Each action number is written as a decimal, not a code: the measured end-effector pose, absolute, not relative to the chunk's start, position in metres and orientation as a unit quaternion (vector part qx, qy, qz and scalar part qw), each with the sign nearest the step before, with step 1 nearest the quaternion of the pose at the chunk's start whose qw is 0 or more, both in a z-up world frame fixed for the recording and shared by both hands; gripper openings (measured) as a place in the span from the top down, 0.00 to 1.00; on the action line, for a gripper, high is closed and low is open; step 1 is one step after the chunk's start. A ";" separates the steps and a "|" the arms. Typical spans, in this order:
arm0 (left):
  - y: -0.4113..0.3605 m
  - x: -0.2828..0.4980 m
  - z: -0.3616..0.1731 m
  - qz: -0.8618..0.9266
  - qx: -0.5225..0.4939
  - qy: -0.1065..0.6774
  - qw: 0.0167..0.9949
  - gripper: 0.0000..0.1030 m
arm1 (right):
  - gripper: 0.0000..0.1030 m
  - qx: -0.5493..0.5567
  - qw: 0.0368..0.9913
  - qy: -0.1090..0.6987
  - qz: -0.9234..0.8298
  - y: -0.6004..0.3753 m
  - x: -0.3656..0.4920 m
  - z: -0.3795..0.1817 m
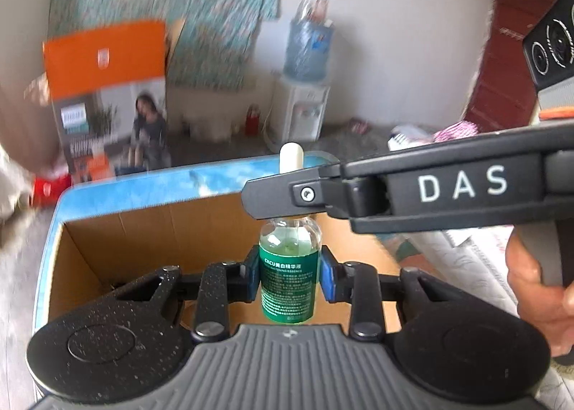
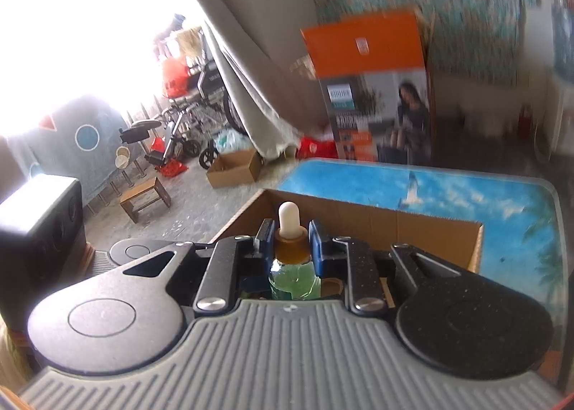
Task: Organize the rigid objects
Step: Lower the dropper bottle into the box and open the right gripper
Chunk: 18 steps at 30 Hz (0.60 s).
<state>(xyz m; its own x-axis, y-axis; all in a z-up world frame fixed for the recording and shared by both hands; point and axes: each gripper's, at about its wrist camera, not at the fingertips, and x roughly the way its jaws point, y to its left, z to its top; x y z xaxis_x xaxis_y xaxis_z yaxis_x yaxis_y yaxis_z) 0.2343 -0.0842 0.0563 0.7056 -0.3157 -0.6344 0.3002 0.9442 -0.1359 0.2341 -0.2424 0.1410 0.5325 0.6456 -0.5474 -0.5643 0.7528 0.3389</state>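
Over the open cardboard box (image 1: 118,230) on the blue table (image 2: 430,191), your left gripper (image 1: 290,275) clamps the green dropper bottle (image 1: 290,277) by its body while your right gripper (image 2: 288,238) pinches its cap; next, I'd judge, unscrew it or lower it in gently

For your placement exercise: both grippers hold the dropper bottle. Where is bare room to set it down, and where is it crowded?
Free: the blue tabletop beyond the cardboard box, toward the orange carton. The box floor is mostly hidden. Crowded: around the dropper bottle, where the left gripper and right gripper meet.
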 end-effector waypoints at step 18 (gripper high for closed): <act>-0.076 0.313 0.007 -0.134 -0.057 0.439 0.886 0.53 | 0.81 0.016 0.850 0.433 0.298 -0.204 0.344 0.030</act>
<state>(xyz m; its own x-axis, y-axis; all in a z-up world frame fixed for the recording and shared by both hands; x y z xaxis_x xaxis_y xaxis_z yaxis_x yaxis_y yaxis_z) 0.3132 -0.0759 0.0068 0.5783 -0.2885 -0.7631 0.1880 0.9573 -0.2195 0.3437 -0.2036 0.0302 0.4472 0.5214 -0.7267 -0.4935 0.8215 0.2857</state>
